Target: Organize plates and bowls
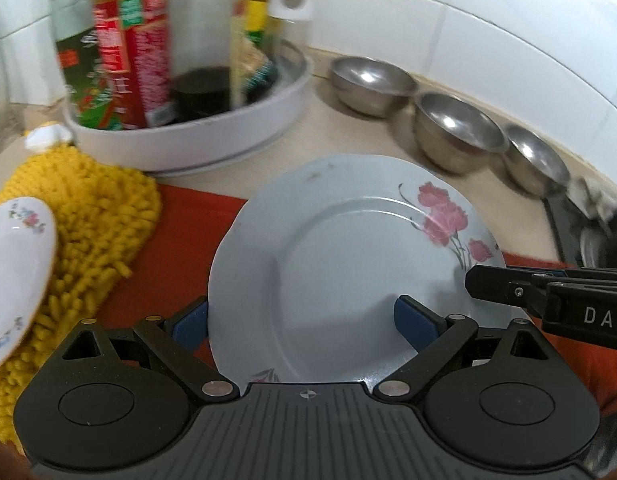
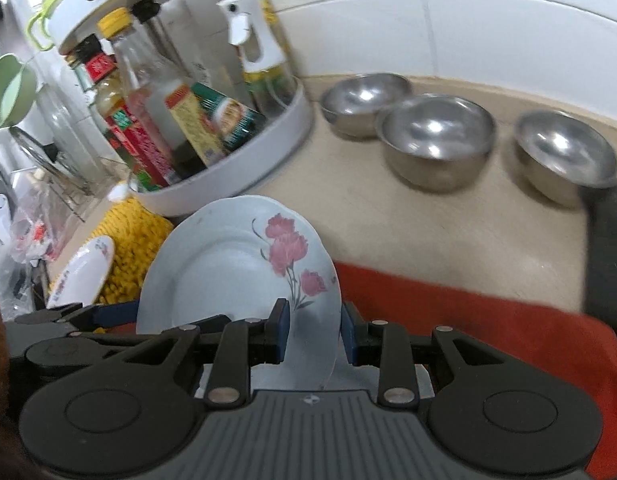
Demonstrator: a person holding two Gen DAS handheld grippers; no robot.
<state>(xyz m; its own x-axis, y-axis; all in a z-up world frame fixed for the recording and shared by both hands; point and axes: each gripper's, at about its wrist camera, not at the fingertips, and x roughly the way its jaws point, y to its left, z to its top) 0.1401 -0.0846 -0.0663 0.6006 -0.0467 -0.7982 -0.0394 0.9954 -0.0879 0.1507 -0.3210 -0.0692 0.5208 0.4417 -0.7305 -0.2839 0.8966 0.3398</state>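
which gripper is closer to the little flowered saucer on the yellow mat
Left. The left gripper is at the side of the big plate nearest the saucer; the right gripper clamps its opposite rim, farther away.

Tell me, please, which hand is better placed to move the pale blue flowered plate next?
Right, probably: the right gripper has its fingers closed on the rim of the pale blue flowered plate, while the left gripper stands wide open around it, gripping nothing.

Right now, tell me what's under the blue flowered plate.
The blue flowered plate hangs above a red cloth spread on the counter. Whatever lies directly beneath its middle is covered by the plate itself.
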